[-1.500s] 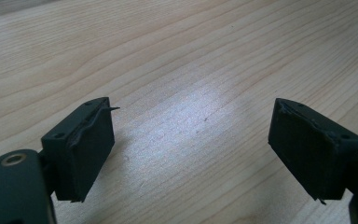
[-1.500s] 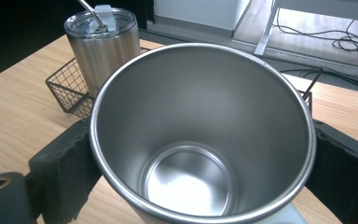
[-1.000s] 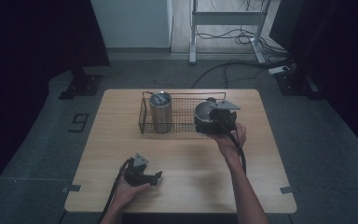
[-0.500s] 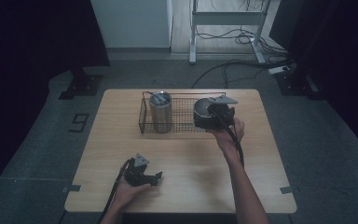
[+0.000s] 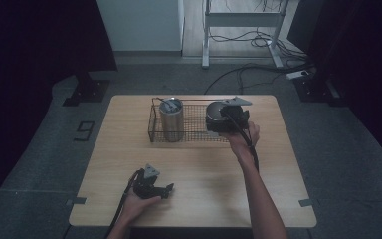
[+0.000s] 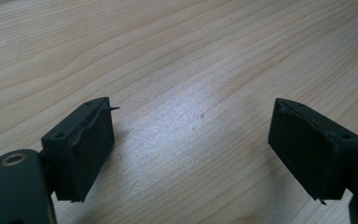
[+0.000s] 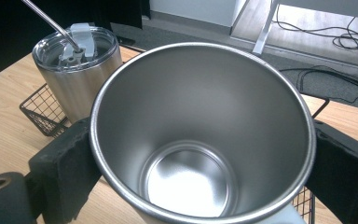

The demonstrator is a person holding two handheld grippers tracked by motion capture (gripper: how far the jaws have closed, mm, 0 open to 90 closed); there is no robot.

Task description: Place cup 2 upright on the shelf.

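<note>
While the right gripper [image 7: 200,154] clamped the open steel cup [image 7: 200,130] over the wire basket [image 5: 194,130],
the left gripper [image 6: 191,149] rested spread and empty on the table [image 6: 177,60], out of the way.

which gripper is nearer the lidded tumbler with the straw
Right. The right gripper is over the wire basket, clamped on an open steel cup beside the lidded tumbler. The left gripper rests open near the table's front edge, well away.
</note>
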